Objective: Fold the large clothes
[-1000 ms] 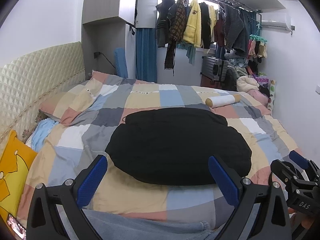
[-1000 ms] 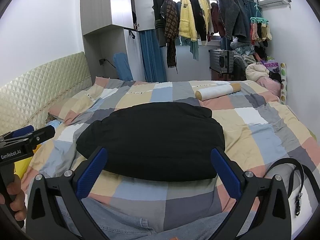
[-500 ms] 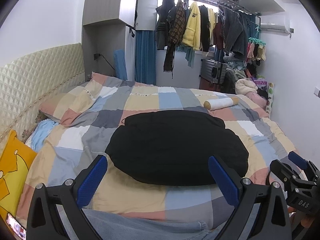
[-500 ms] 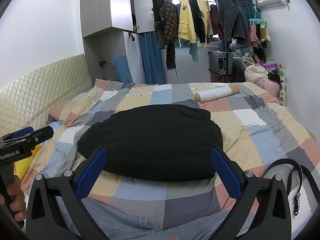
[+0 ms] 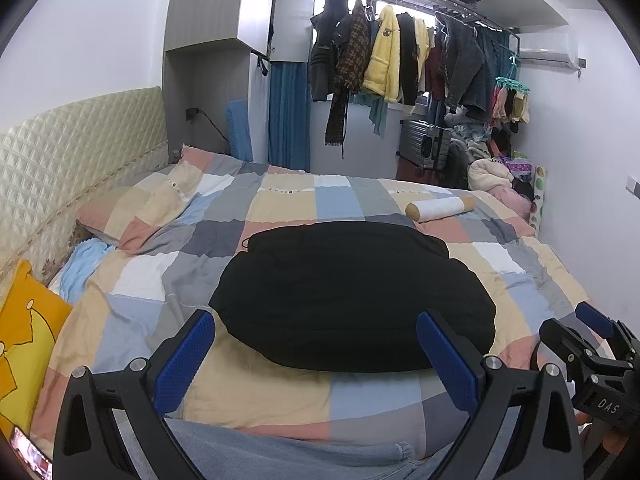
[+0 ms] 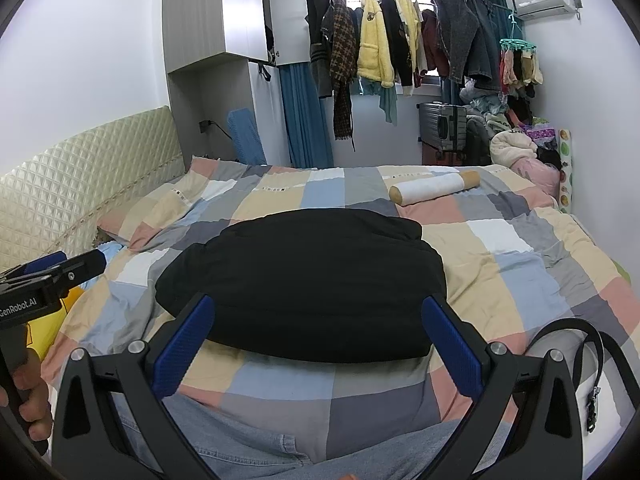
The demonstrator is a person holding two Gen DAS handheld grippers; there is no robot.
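A black garment (image 5: 352, 292) lies folded in a thick rounded bundle in the middle of the checked bedspread (image 5: 280, 196); it also shows in the right wrist view (image 6: 308, 280). My left gripper (image 5: 316, 356) is open and empty, held above the bed's near edge just short of the garment. My right gripper (image 6: 320, 352) is open and empty in the same stance, to the right of the left one. Each gripper shows at the edge of the other's view. Blue jeans (image 6: 248, 444) lie under both grippers at the near edge.
A white roll with tan ends (image 5: 440, 208) lies beyond the garment. A black belt (image 6: 588, 344) lies at the near right. A yellow cushion (image 5: 24, 340) and pillows (image 5: 132, 208) sit left by the padded headboard. Hung clothes (image 5: 400, 60) and a suitcase (image 5: 424, 144) stand beyond the bed.
Both grippers have tilted up and drawn back a little, so the garment sits slightly lower in view. The garment has not moved.
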